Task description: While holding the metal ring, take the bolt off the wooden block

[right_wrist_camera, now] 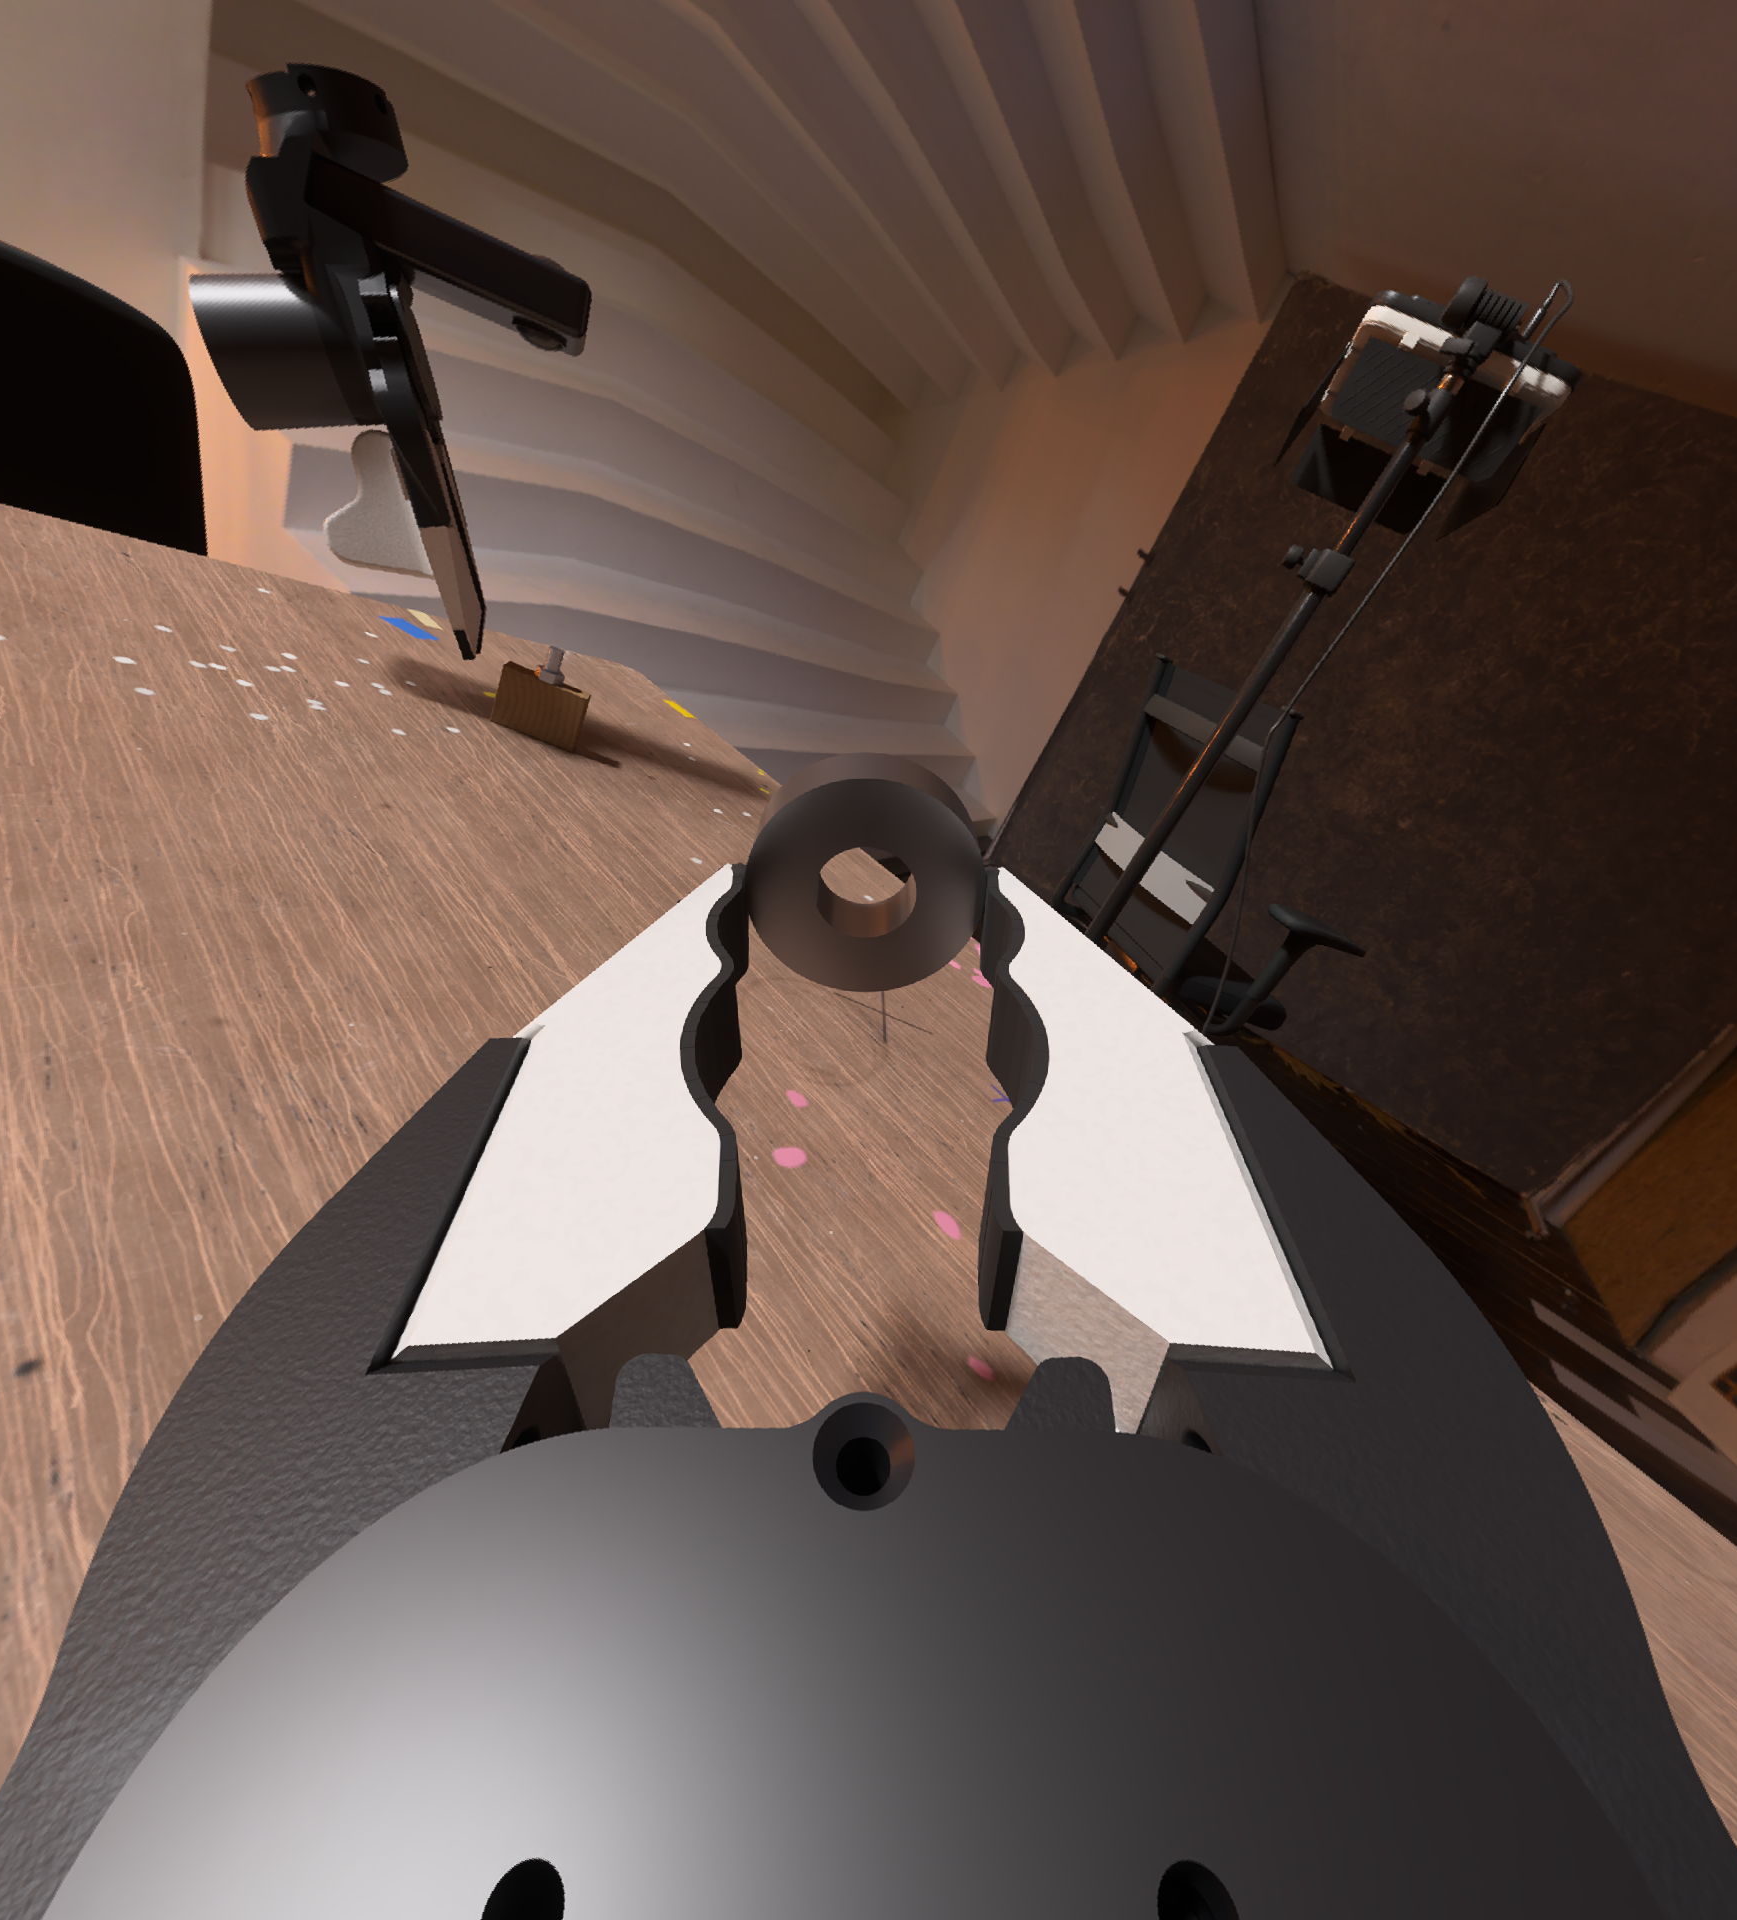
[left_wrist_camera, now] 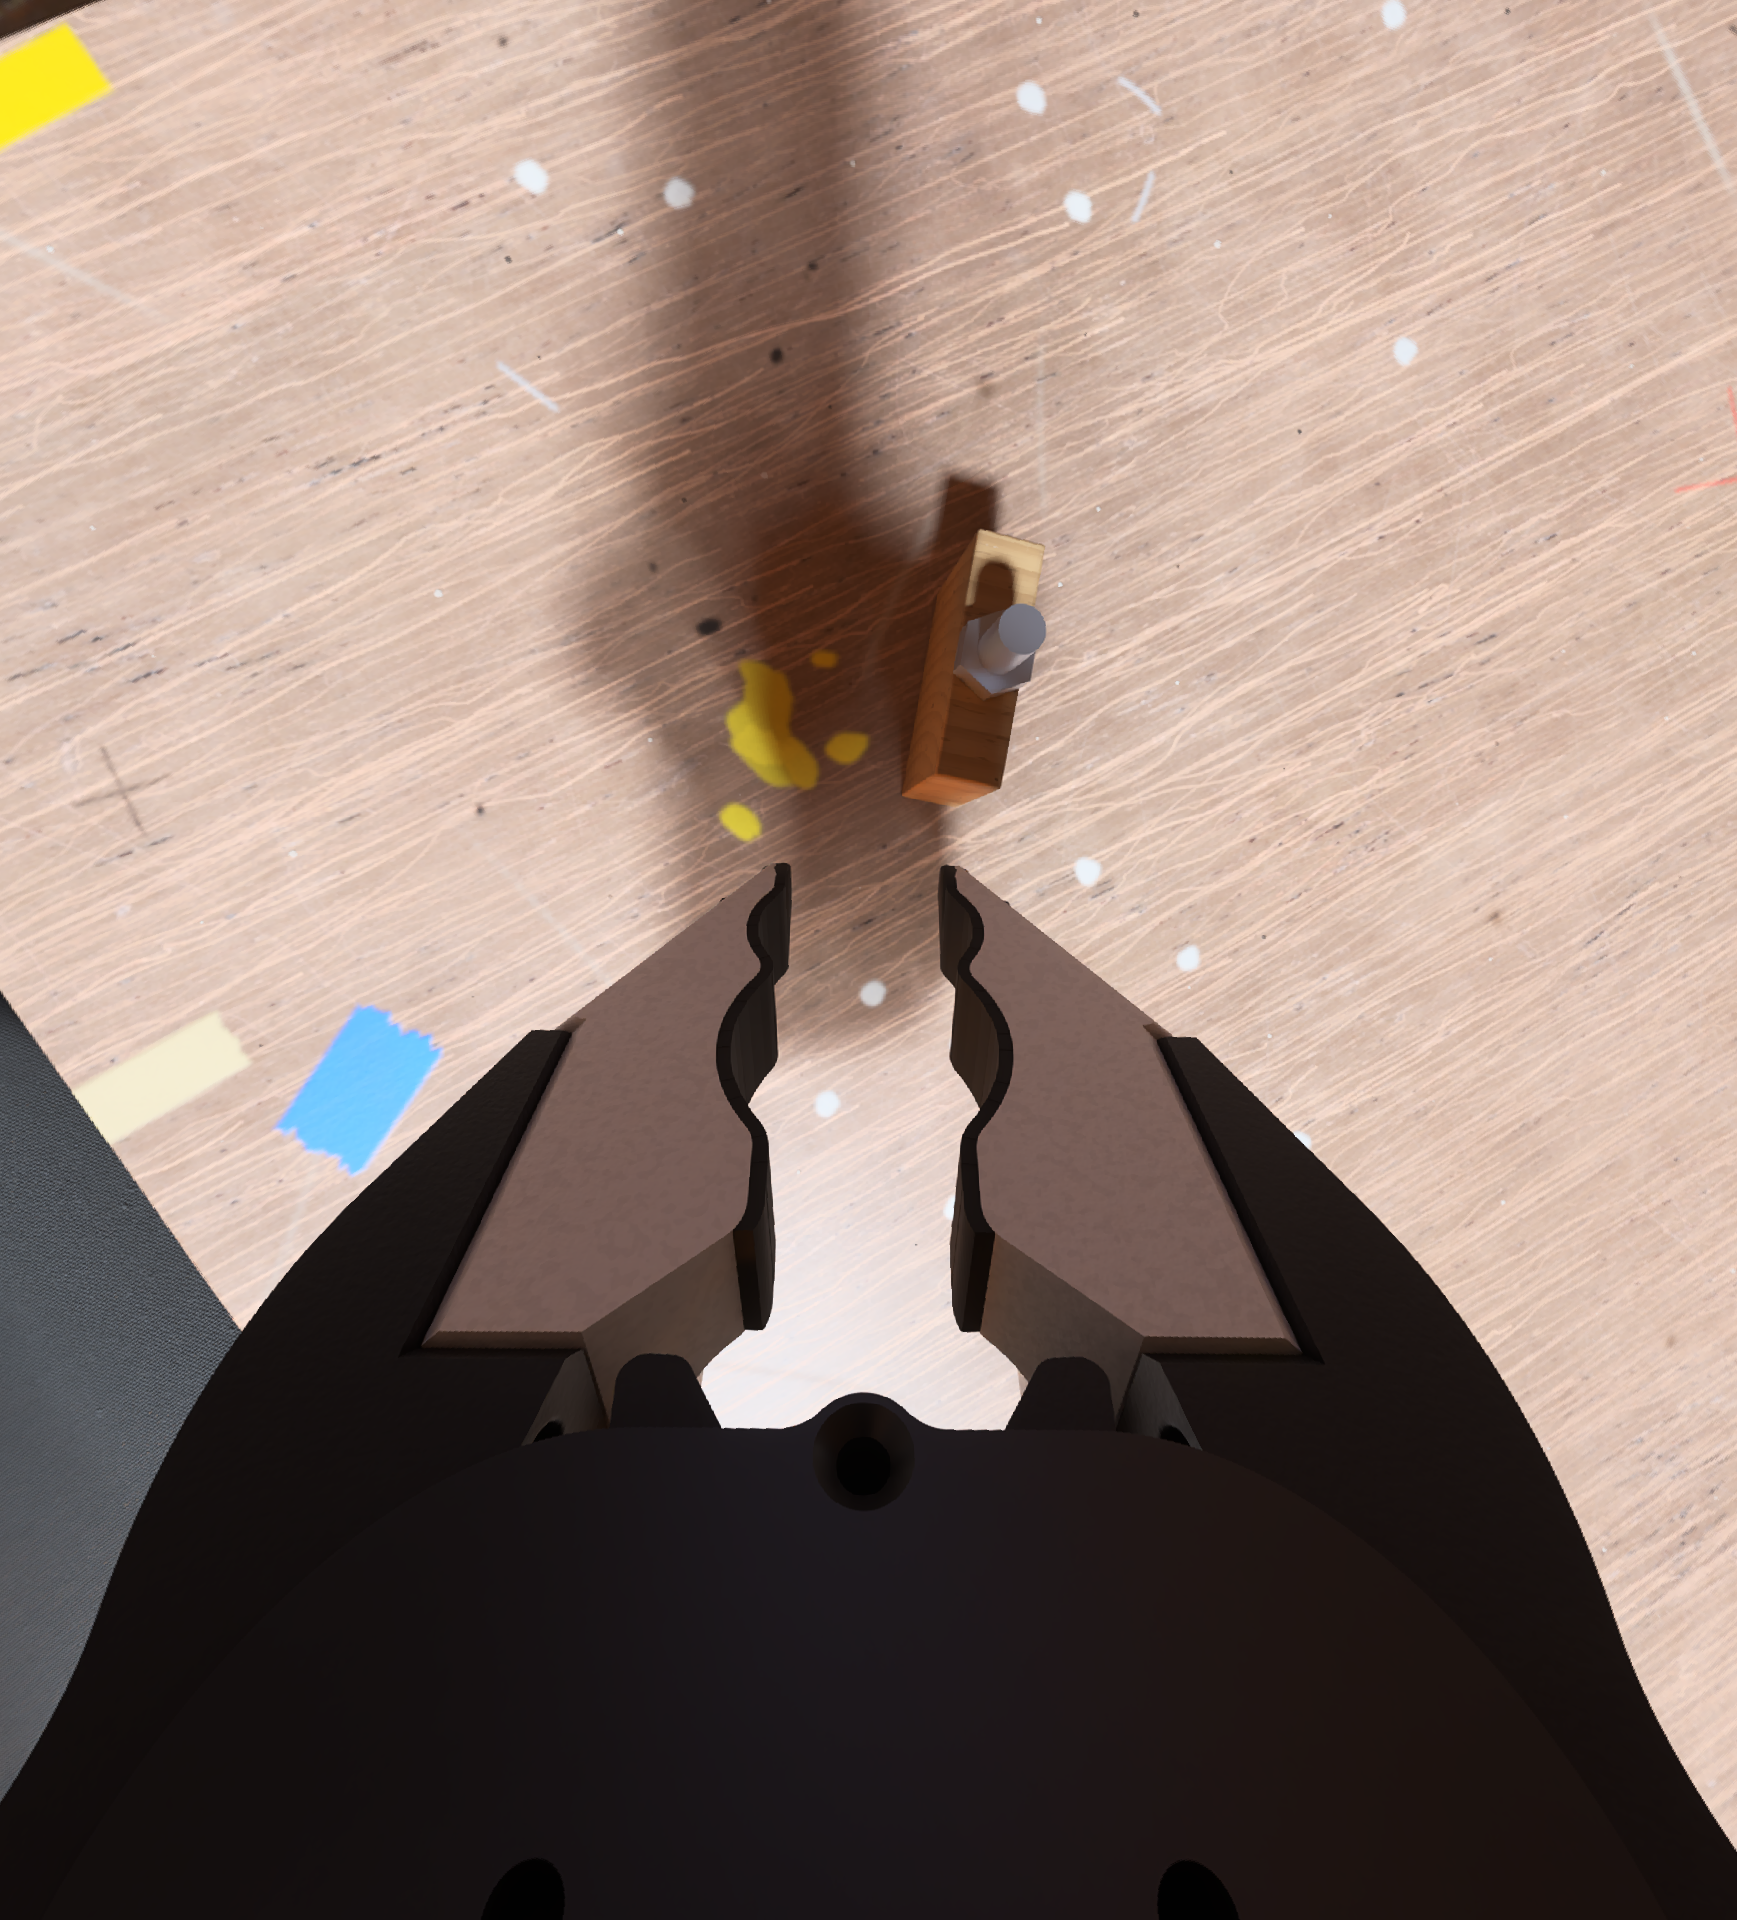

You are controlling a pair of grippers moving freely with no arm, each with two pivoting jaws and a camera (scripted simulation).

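A small wooden block [left_wrist_camera: 968, 686] lies on the table, and a grey bolt [left_wrist_camera: 1004, 644] stands up from a slot in its top. My left gripper [left_wrist_camera: 864, 883] is open and empty, held above the table short of the block and slightly left of it. My right gripper [right_wrist_camera: 864, 883] is shut on a dark metal ring [right_wrist_camera: 864, 883], gripped between its fingertips above the table. In the right wrist view the block [right_wrist_camera: 540, 707] with the bolt [right_wrist_camera: 554, 665] sits far off, and the left gripper [right_wrist_camera: 469, 644] hangs over it, tips pointing down.
The wooden table [left_wrist_camera: 1363, 935] carries a yellow paint blot [left_wrist_camera: 770, 732], a yellow tape patch [left_wrist_camera: 12, 94] and a blue tape patch [left_wrist_camera: 360, 1086]. A dark chair [left_wrist_camera: 22, 1351] is past the table's left edge. A light stand [right_wrist_camera: 1363, 582] and an office chair [right_wrist_camera: 1186, 862] stand beyond the right edge.
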